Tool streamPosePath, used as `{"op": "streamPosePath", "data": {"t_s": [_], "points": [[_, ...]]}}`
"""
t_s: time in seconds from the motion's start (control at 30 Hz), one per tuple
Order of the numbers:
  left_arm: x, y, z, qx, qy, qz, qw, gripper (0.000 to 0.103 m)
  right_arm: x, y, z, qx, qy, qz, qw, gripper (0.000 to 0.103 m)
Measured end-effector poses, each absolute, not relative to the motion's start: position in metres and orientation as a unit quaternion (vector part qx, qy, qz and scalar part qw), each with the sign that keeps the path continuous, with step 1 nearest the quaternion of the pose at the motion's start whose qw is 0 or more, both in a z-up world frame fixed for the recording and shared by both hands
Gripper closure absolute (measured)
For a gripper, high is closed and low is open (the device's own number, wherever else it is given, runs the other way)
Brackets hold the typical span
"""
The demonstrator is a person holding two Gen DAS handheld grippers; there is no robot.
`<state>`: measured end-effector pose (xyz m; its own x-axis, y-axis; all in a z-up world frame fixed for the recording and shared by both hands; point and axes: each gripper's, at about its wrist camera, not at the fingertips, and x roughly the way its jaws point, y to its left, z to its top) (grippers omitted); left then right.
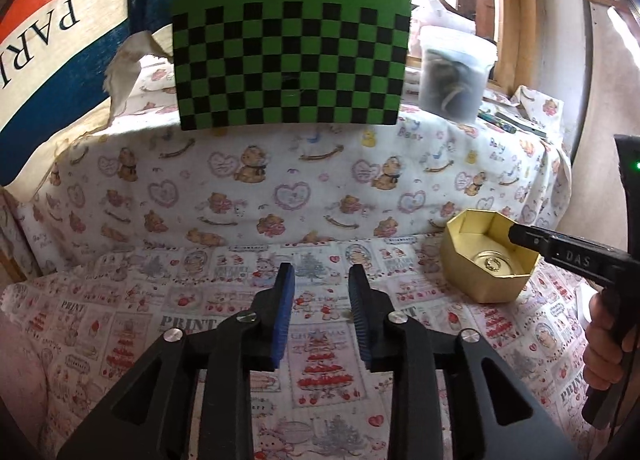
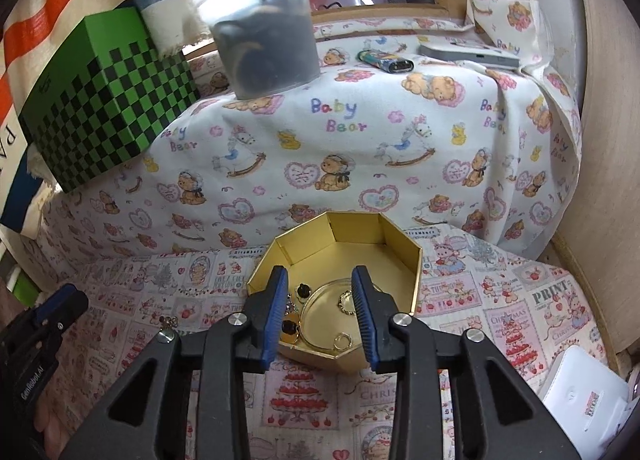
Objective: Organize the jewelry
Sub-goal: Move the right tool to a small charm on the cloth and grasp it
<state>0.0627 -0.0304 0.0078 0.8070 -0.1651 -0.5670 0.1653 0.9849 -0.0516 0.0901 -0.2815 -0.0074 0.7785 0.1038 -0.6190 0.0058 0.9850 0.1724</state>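
Note:
A gold octagonal box (image 2: 400,260) stands open on the printed cloth. Inside lie a beaded ring (image 2: 345,302), a plain small ring (image 2: 342,340), a thin bangle (image 2: 316,324) and dark amber earrings (image 2: 290,330). My right gripper (image 2: 319,272) hangs over the box's near side, open, with nothing pinched between its blue pads. A small dark trinket (image 2: 170,322) lies on the cloth left of the box. In the left wrist view the box (image 1: 472,272) is to the right, and my left gripper (image 1: 321,268) is open above bare cloth with nothing in it.
A cloth-covered ledge rises behind the box, carrying a green checkered box (image 1: 288,51), a plastic tub (image 2: 264,43), a lighter (image 2: 386,59) and a flat grey device (image 2: 468,51). A white pouch (image 2: 584,396) lies at the front right. A wooden wall closes the right side.

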Motion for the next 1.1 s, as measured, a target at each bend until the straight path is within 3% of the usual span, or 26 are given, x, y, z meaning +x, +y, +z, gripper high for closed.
{"op": "streamPosePath", "data": {"t_s": [0.1, 0.43, 0.5, 0.63, 1.1], "points": [[0.063, -0.029, 0.008, 0.003, 0.292, -0.074, 0.954, 0.056, 0.089, -0.279, -0.008, 0.076, 0.329, 0.027, 0.941, 0.068], [0.061, -0.02, 0.012, -0.002, 0.277, -0.052, 0.959, 0.042, 0.09, -0.272, -0.011, 0.07, 0.332, 0.048, 0.94, 0.067], [0.061, -0.017, 0.012, -0.005, 0.278, -0.05, 0.959, 0.042, 0.089, -0.27, -0.011, 0.068, 0.332, 0.051, 0.939, 0.067], [0.061, -0.017, 0.012, 0.004, 0.273, -0.042, 0.961, 0.041, 0.087, -0.266, -0.01, 0.06, 0.327, 0.055, 0.941, 0.056], [0.066, 0.025, 0.026, -0.038, 0.265, -0.004, 0.963, 0.035, 0.076, -0.242, 0.003, 0.043, 0.324, 0.099, 0.94, 0.055]]}}
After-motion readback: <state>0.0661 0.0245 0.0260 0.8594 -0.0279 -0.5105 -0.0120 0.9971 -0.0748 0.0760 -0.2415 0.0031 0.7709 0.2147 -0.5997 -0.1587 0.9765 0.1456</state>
